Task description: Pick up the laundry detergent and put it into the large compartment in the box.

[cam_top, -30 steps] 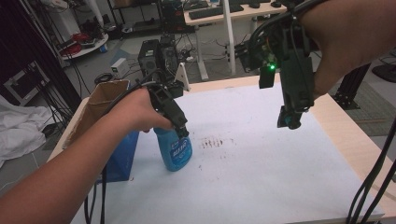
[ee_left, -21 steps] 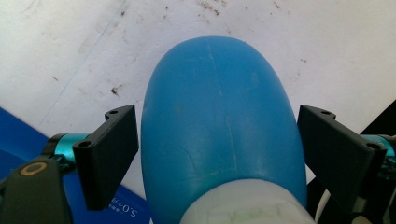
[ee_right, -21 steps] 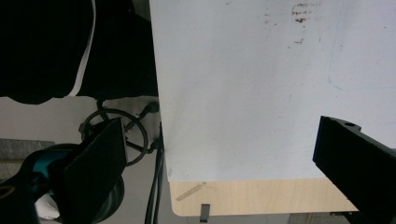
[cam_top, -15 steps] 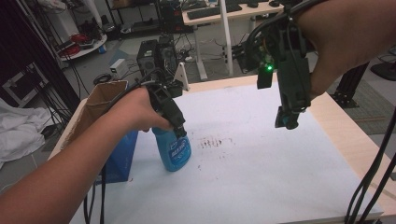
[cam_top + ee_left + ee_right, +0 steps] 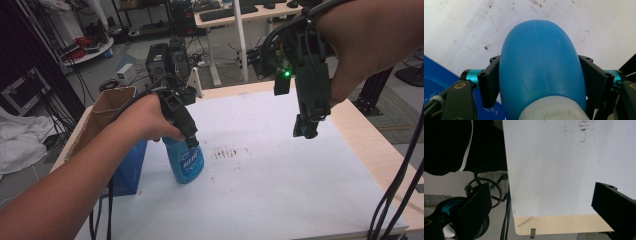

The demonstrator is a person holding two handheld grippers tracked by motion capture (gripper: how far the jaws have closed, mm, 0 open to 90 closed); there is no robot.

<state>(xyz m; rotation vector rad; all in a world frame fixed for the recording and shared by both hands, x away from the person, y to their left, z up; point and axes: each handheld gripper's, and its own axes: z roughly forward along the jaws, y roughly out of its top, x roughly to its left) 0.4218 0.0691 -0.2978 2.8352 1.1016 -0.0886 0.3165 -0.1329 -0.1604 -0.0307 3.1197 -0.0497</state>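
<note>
the left gripper (image 5: 192, 142), its jaws just closed in, clamps the neck of a blue bottle (image 5: 186, 162) standing on the white table (image 5: 280, 170) beside a blue box (image 5: 131, 167), while farther off the right gripper (image 5: 306, 129) hangs wide open, holding nothing.

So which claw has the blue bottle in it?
The left claw: its jaws have just been closing and now press both sides of the blue bottle. The right claw hangs open above the table, holding nothing.

The left tongs (image 5: 191, 141), jaws just closing, clasp the blue bottle (image 5: 187, 161) standing on the white table (image 5: 280, 185).
</note>
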